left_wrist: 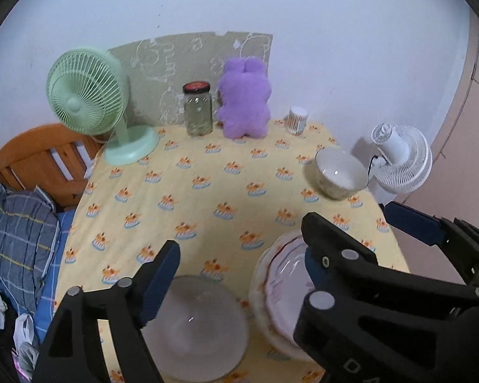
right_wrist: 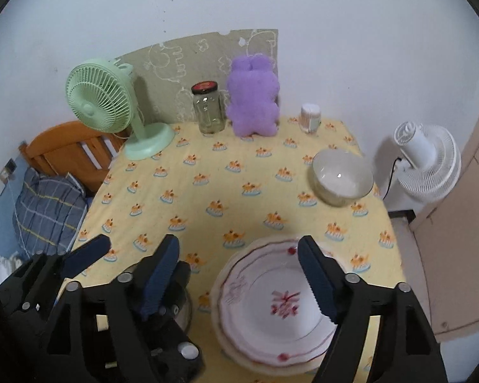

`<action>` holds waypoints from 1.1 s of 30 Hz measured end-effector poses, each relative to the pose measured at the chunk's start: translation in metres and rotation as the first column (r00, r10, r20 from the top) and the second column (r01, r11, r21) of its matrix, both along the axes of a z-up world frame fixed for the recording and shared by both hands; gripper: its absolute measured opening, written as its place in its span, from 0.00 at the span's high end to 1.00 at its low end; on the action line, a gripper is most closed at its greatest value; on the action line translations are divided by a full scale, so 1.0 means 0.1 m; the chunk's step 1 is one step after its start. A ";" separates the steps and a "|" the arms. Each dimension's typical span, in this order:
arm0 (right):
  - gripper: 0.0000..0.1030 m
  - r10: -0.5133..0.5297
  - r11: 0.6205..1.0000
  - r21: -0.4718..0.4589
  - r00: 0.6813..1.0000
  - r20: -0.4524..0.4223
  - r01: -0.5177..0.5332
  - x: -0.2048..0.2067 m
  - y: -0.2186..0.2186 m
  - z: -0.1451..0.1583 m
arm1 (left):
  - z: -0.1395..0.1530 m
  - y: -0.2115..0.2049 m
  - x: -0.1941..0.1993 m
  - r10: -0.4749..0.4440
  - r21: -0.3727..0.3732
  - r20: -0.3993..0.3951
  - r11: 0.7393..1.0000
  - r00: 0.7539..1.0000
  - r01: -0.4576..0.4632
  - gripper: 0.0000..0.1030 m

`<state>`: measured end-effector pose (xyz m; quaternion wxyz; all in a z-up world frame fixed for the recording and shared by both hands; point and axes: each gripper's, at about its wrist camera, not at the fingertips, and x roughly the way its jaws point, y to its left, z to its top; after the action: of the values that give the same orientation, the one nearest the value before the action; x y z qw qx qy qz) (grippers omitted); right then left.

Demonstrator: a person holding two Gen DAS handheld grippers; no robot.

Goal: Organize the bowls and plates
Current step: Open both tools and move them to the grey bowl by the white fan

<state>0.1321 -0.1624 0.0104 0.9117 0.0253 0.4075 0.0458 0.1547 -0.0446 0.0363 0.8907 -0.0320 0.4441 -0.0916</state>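
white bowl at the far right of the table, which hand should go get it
Right, probably. The white ceramic bowl sits far right, beyond the stacked red-patterned plates under the open right gripper. The open left gripper hangs over the clear glass bowl.

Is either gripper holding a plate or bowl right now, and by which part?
Nothing is held. The left gripper and the right gripper are both open and empty.

On the table (right_wrist: 207, 191), stacked plates (right_wrist: 271, 303) sit lower right, a bowl (right_wrist: 341, 178) above them at right; fan (right_wrist: 102, 105), jar (right_wrist: 209, 108) and plush toy (right_wrist: 252, 105) line the top edge.
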 end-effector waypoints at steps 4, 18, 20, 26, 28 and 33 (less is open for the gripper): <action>0.21 0.009 1.000 0.006 1.000 -0.019 -0.009 0.19 -0.27 -0.01 | 0.01 -0.29 0.16 0.023 -0.016 -0.005 1.000 1.000 -0.023 0.18; 0.18 0.001 1.000 -0.005 0.998 -0.055 -0.002 0.92 -1.26 -0.25 | -0.21 -1.25 0.79 0.095 0.010 0.009 0.995 0.995 -0.095 0.17; 0.18 0.001 1.000 -0.014 0.999 -0.048 -0.001 1.02 -1.36 -0.29 | -0.26 -1.37 0.90 0.098 0.010 0.014 0.995 0.995 -0.098 0.17; 0.18 0.023 1.000 -0.015 1.000 0.002 -0.023 1.31 -1.62 -0.43 | -0.43 -1.61 1.20 0.117 -0.003 0.037 0.993 0.992 -0.117 0.18; 0.18 0.026 1.000 0.003 1.000 0.001 -0.026 1.42 -1.71 -0.51 | -0.51 -1.67 1.33 0.120 0.008 0.020 0.993 0.993 -0.120 0.18; 0.18 -0.004 1.000 0.000 1.000 -0.005 0.004 1.65 -1.86 -0.72 | -0.69 -1.82 1.55 0.120 0.035 0.007 0.992 0.993 -0.121 0.18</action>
<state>0.2976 -0.3483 -0.0612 0.9107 0.0264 0.4098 0.0438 0.3096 -0.2269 -0.0327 0.8961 -0.0428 0.4407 -0.0299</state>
